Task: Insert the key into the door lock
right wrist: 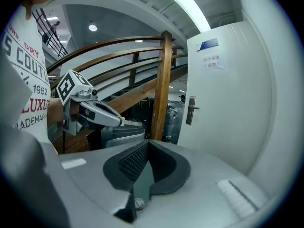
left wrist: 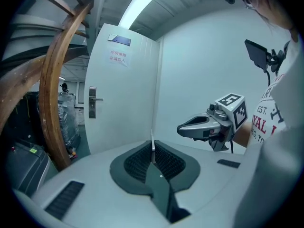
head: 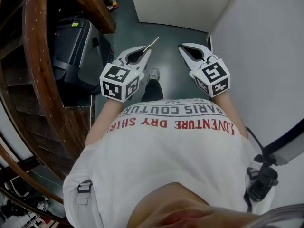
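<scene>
1. Supporting surface: the floor (head: 168, 56), dark grey-green and smooth. It runs as a narrow strip to the white door (left wrist: 123, 103) at its far end.
2. Left side: a black machine casing (head: 76, 51) with a small yellow label stands on the floor, just beside the curved wooden stair rail (head: 40, 65).
3. Near the door: a plastic-wrapped bundle (left wrist: 66, 120) stands upright on the floor.
4. Centre: the person's light shoe (head: 154, 74) rests flat on the floor.
5. Far left end: small coloured items (head: 112, 4), too small to identify.
</scene>
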